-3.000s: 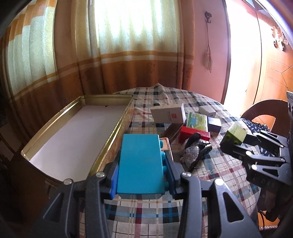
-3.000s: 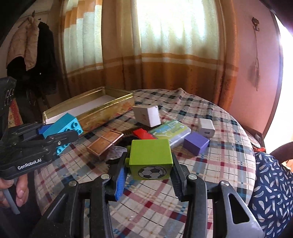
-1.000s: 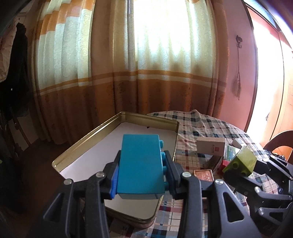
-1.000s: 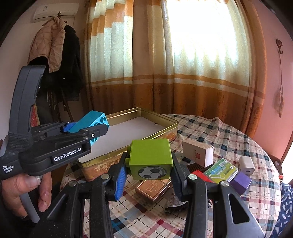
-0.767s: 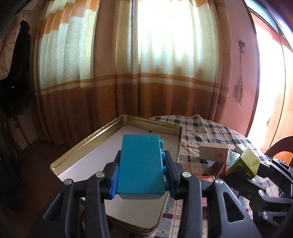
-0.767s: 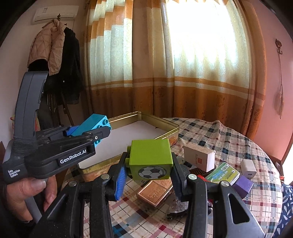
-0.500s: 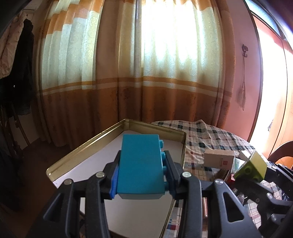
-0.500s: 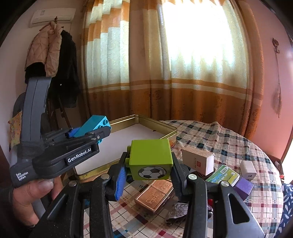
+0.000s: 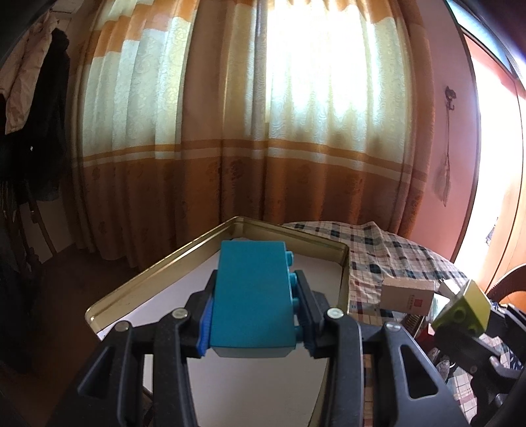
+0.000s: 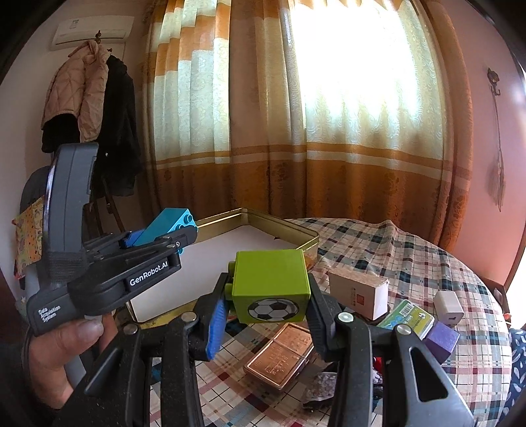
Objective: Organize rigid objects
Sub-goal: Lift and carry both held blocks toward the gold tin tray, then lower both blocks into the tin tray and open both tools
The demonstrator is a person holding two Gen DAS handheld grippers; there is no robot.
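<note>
My blue studded brick (image 9: 253, 292) hangs over the gold tin (image 9: 157, 266), seemingly clear of it, my green football cube (image 10: 271, 284) over the checked table (image 10: 411, 259).

We list, across the top of both frames, a striped orange and cream curtain (image 10: 296, 131) lit from behind. At the upper left of the right wrist frame: a white air conditioner (image 10: 93, 31), with a beige quilted jacket (image 10: 79, 85) and a black coat (image 10: 118, 131) hung below it. At the right edge, a tasselled ornament (image 10: 496, 164) hangs from a hook on the pink wall (image 10: 486, 213). Lower half: a bench under a plaid tablecloth (image 10: 411, 256).
</note>
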